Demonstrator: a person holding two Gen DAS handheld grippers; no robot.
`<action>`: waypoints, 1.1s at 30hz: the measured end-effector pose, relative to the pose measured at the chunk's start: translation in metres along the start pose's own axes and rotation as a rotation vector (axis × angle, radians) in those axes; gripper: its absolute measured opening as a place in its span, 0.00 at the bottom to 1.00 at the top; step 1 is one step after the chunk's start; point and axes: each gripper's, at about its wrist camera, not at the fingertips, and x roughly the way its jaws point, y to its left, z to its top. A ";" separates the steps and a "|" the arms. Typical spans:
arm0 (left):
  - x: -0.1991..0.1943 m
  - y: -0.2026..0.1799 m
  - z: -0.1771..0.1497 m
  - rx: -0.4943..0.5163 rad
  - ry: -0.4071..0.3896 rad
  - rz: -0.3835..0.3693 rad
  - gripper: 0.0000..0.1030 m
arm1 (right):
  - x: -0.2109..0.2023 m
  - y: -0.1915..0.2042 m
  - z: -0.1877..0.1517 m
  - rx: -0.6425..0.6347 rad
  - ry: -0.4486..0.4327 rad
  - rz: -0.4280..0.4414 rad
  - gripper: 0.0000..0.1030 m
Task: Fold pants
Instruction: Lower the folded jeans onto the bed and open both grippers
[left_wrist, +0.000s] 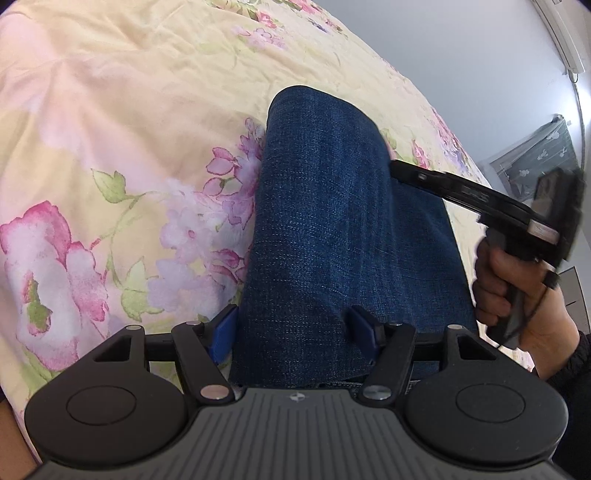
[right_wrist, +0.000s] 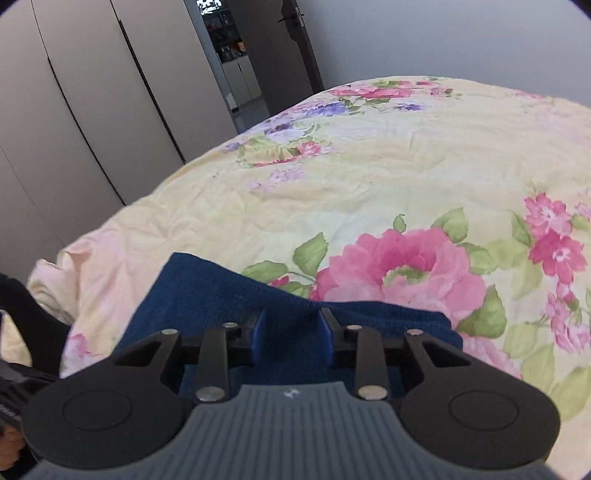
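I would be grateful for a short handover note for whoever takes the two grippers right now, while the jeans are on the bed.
Left gripper: jaws wide, straddling the near end of the folded jeans; its pads do not look pressed onto the cloth.
Right gripper: jaws narrower, denim bunched between the blue pads; it appears to grip the jeans' edge.
Jeans: a long folded strip of dark denim lying on the floral bedspread.
Done: legs appear laid together lengthwise.
Left: probably folding the strip across its length and smoothing it.
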 end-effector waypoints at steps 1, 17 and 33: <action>0.000 0.000 0.000 0.000 0.000 0.000 0.72 | 0.008 0.002 0.002 -0.014 0.009 -0.045 0.22; -0.006 -0.009 -0.003 0.035 -0.028 0.043 0.76 | -0.104 -0.004 -0.115 -0.150 -0.060 -0.024 0.37; -0.036 -0.089 -0.047 0.087 -0.102 0.255 0.75 | -0.158 -0.003 -0.170 0.042 0.060 -0.037 0.44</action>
